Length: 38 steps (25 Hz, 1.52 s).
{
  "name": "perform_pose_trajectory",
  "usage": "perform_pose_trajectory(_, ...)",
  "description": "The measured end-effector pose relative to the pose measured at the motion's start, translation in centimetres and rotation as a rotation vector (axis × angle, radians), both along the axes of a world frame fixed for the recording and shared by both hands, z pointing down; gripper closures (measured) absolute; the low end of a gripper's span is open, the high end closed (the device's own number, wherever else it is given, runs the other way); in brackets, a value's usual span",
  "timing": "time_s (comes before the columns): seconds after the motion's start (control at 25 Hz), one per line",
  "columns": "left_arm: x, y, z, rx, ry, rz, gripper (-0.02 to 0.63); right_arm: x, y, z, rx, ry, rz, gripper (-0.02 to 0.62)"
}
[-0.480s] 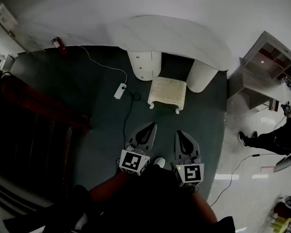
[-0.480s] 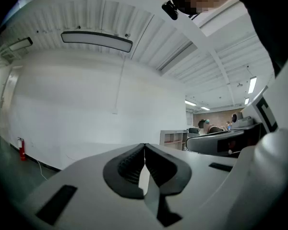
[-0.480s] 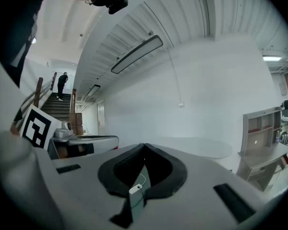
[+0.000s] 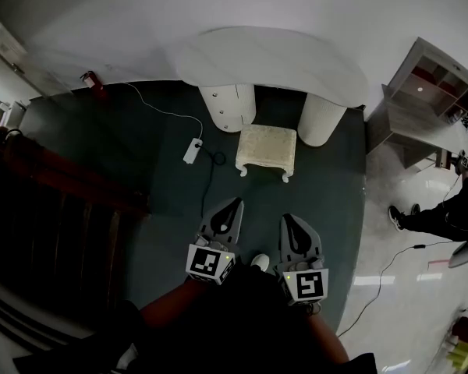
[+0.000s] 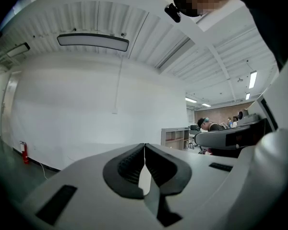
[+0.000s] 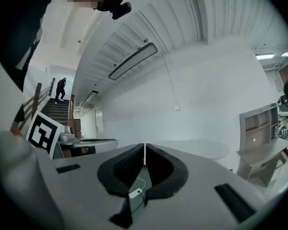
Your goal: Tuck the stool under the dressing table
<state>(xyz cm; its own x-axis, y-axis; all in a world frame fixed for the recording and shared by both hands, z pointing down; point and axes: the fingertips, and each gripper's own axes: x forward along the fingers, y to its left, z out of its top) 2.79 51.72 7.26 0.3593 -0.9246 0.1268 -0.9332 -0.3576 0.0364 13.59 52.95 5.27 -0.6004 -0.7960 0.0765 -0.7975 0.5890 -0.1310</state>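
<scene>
A cream cushioned stool (image 4: 267,149) stands on the dark green carpet, just in front of the gap between the two rounded pedestals of the white dressing table (image 4: 277,57). My left gripper (image 4: 227,207) and right gripper (image 4: 293,224) hover side by side well short of the stool, both shut with nothing between their jaws. In the left gripper view the left gripper (image 5: 144,150) points at the white wall. The right gripper (image 6: 144,150) in its own view faces the dressing table top (image 6: 201,148).
A white power strip (image 4: 192,147) with its cable lies on the carpet left of the stool. A grey shelf unit (image 4: 429,92) stands at the right by the shiny floor, where a person's legs (image 4: 433,218) show. Dark wooden stairs (image 4: 54,209) fill the left.
The view has shifted slightly; the stool and table sit a little higher and left in the head view. Both grippers stay shut and side by side.
</scene>
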Motion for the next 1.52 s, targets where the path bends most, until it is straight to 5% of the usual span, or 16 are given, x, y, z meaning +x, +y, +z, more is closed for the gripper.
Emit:
perform_pose_trajectory(0.44,-1.5,-4.1,1.7,-0.021,0.021,0.016,0.589,-0.5,-3.6,3.3,-0.072,0.017,0.025,0.557)
perform_pose_trajectory(0.8,-7.3,-12.2,5.8,-0.113,0.107,-0.008,0.589,-3.5,-12.4,6.6,-0.205,0.031,0.071,0.557)
perform_pose_trajectory(1.04,-12.6,-19.5,8.3,-0.154,0.139,-0.006,0.589,-5.4,-20.7,7.9,-0.219,0.126,0.116,0.557)
perform_pose_trajectory(1.52,-19.0,-28.8,11.4,-0.229,0.117,0.051,0.589,-7.9,-30.3,9.7,-0.272,0.189,0.237,0.557)
